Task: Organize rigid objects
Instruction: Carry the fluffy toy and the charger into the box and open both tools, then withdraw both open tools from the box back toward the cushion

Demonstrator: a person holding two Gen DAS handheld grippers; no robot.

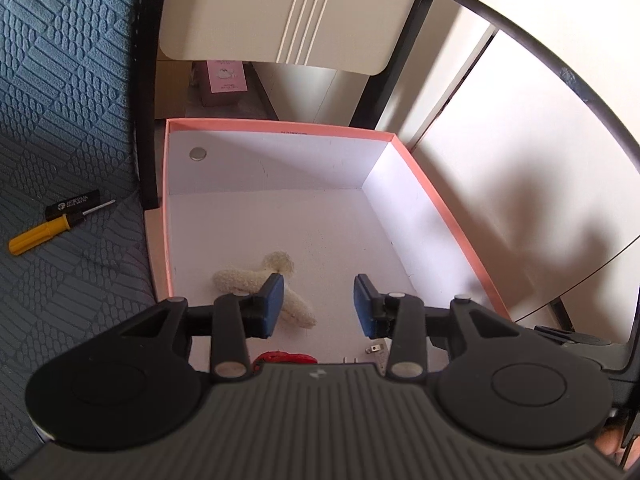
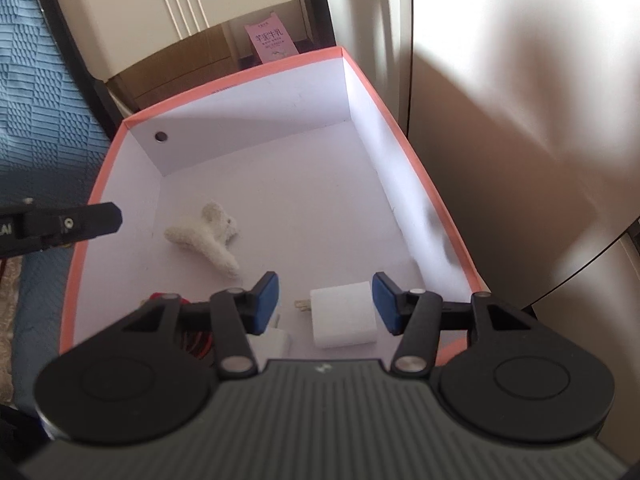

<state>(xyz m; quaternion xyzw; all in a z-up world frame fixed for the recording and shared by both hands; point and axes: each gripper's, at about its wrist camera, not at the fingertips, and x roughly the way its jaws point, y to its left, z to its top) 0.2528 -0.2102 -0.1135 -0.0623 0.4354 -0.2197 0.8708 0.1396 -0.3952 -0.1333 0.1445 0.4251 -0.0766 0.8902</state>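
Taking the pink-rimmed box (image 1: 440,196) as landmark: the yellow-handled screwdriver (image 1: 44,230) lies outside it, well off its left wall on the blue quilted bed cover (image 1: 60,80), beside a black tool (image 1: 72,203); its long axis runs slantwise, tip toward the box. The left tongs (image 1: 318,304) hang over the box's near end, part open and empty, and seem the nearer pair for it. The right tongs (image 2: 325,304), also part open and holding nothing, hover above a white charger block (image 2: 344,320) on the box floor, near a woolly toy (image 2: 208,236). A chair back (image 1: 288,12) stands behind the box.
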